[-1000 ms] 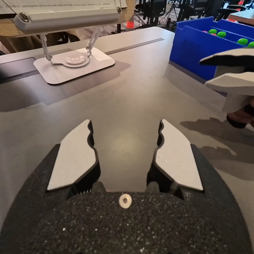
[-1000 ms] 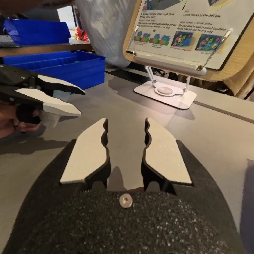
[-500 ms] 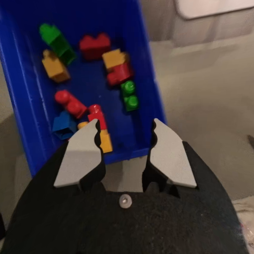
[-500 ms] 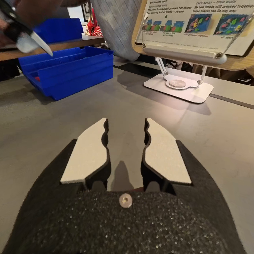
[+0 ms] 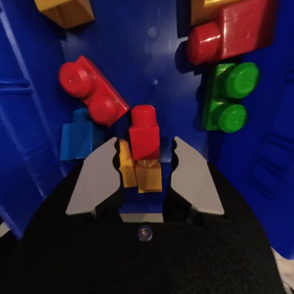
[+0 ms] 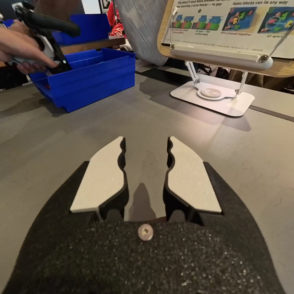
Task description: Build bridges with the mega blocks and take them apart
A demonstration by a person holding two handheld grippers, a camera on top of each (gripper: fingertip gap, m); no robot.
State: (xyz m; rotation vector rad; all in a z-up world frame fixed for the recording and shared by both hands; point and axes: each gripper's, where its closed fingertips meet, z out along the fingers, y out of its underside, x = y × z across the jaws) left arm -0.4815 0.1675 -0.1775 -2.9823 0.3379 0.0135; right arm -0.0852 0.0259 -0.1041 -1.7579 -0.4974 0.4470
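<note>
Mega blocks lie loose in the blue bin [image 5: 23,127]: a red one-stud block [image 5: 144,135] sits between the spread fingers of the left gripper [image 5: 144,140], untouched, with two yellow blocks [image 5: 148,178] just behind it (one partly hidden). The right gripper [image 6: 146,140] hovers over the bare grey table [image 6: 63,143], jaws apart and empty.

The bin [image 6: 89,82] sits on the table [image 6: 143,124] to the left of the document stand [image 6: 213,97], the left gripper [image 5: 144,141] reaching into it over single-stud blocks [image 5: 144,135] lying between a two-stud block [image 5: 93,90] and another [image 5: 225,97].
</note>
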